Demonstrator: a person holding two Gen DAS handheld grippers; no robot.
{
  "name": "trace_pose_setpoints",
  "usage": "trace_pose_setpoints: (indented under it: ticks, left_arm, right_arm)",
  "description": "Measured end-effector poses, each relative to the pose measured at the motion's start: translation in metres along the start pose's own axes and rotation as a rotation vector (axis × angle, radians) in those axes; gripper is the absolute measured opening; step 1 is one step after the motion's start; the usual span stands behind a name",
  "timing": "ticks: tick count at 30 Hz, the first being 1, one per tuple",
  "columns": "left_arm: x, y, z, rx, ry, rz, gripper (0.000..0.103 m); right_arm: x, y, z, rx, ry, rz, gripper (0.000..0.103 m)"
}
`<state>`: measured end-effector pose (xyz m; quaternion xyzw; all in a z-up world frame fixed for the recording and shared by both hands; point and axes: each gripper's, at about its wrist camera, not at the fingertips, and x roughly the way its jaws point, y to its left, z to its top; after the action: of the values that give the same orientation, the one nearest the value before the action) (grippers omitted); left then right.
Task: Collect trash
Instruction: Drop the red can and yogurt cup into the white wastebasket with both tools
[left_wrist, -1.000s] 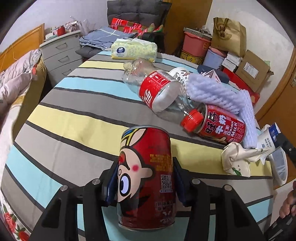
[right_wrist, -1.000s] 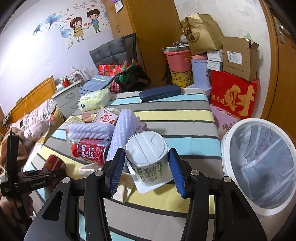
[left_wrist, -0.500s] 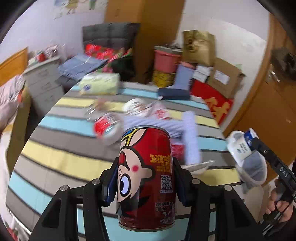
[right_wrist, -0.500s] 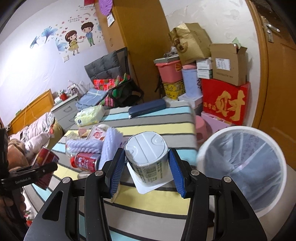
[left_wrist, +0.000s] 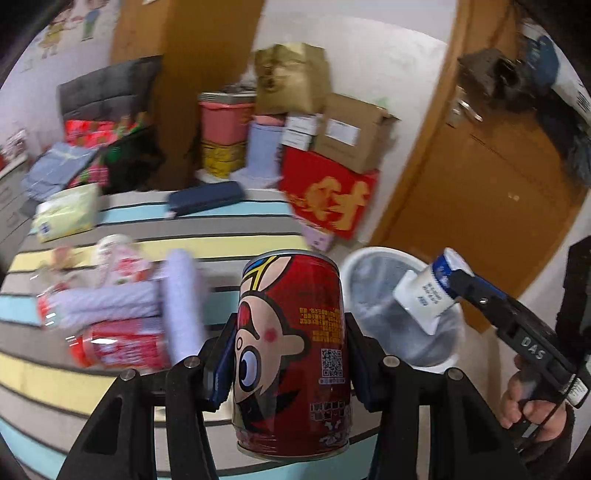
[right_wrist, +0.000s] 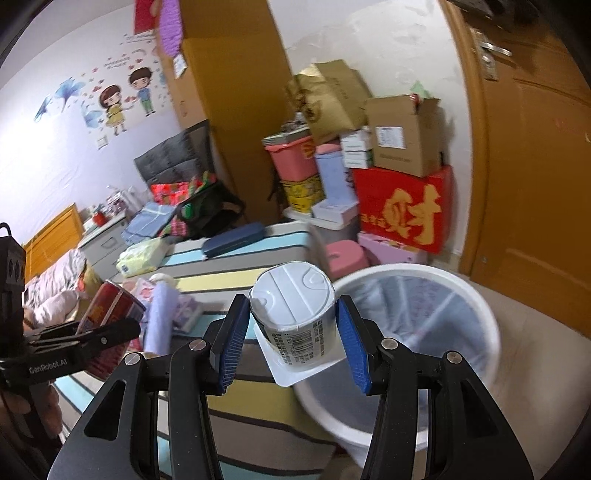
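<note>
— Both hands are loaded, then?

— Yes. The left gripper (left_wrist: 291, 365) is clamped on a red can (left_wrist: 291, 354), held upright above the striped table (left_wrist: 236, 243). The right gripper (right_wrist: 291, 341) is squeezing a white cup (right_wrist: 293, 314) and has it tipped on its side, right over the near rim of the white bin (right_wrist: 424, 277).

— So the cup drops first?

— I'd say so. It hangs at the rim, not the middle — I'd carry it further over the mesh liner before letting the jaws part, otherwise the square lid flap could catch the edge and the cup would tumble to the floor.

— And the can?

— It sits short of the bin, over the table's near right corner. Bring it across once the right hand clears, so the two grippers don't knock together. Plenty is left: a red bottle (left_wrist: 118, 349) and pale rolls (left_wrist: 181, 302) lie near the table's left edge.
</note>
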<state>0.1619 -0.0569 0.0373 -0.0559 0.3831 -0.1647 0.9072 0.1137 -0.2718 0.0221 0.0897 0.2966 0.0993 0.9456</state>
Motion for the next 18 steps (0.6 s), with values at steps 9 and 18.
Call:
trace_pose_setpoints:
  ticks: [9,18]
  left_arm:
    - [0.042,-0.069,0.008,0.090,0.052,-0.098,0.052]
    - [0.091,-0.107,0.001,0.149,0.118,-0.124,0.052]
  right_arm:
    - [-0.001,-0.038,-0.006,0.035,0.029,-0.095,0.050]
    - [0.013,-0.070,-0.014,0.065,0.094,-0.148,0.050]
